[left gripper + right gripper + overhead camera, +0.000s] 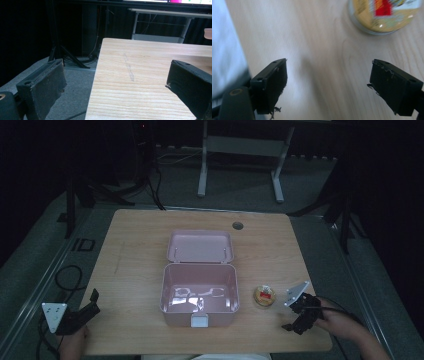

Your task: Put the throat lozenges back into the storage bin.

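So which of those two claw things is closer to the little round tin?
The right gripper: the round tin lies just beside it, while the left gripper sits beyond the pink box.

Wooden table [135,250]; on it open pink box [200,292], small round tin [264,295] just beside.

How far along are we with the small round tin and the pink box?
Done: the pink plastic box stands with its lid open. I cannot tell whether it holds anything. In hand: nothing is gripped. The right gripper is open, just short of the small round yellow-labelled tin on the wooden table. The left gripper is open at the table's left edge. Left, probably: grasp the tin, place it inside, close the lid.
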`<state>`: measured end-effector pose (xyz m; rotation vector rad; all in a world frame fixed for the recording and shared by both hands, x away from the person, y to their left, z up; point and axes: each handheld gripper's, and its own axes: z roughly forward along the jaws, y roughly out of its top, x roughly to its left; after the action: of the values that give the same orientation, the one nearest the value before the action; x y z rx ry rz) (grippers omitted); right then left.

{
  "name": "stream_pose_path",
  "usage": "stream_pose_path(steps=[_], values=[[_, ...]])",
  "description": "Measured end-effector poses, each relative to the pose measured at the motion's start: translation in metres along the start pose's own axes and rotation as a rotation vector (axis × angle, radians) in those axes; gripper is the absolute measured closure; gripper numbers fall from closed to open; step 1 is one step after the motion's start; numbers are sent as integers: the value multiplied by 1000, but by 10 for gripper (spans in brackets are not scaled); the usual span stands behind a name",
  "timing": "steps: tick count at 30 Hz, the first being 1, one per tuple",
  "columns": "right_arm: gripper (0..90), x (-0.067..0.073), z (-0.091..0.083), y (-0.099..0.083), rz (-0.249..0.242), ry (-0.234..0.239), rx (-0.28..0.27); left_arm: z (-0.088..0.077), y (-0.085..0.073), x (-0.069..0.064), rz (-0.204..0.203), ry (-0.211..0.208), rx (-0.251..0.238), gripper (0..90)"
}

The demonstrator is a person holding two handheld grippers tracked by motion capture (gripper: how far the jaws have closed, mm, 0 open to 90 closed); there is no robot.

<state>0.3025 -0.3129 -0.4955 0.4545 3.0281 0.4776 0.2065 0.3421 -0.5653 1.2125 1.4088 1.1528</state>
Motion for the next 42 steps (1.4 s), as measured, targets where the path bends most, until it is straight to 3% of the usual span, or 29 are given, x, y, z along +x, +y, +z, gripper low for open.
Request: stream_pose_path(steps=[1,7,10,13,16,23,30,36,42], values=[[142,2,-2,6,-17,7,66,0,0,0,-1,-1,0,25],[143,10,-3,35,-152,45,315,0,0,0,1,-2,3,25],[145,12,-5,50,-174,68,355,0,0,1,-3,-3,1,25],[148,15,-8,61,-195,86,361,0,0,1,-3,-4,1,25],[148,13,-13,68,-201,80,333,0,0,1,-5,-4,0,25],[148,7,-17,78,-208,75,342,0,0,1,-3,-6,2,25],[143,-2,-25,89,-216,73,306,0,0,1,-4,-7,2,25],[146,-13,-34,100,-244,27,296,0,0,1,-6,-8,1,25],[149,-29,-39,112,-224,4,277,0,0,1,-9,-11,2,25]])
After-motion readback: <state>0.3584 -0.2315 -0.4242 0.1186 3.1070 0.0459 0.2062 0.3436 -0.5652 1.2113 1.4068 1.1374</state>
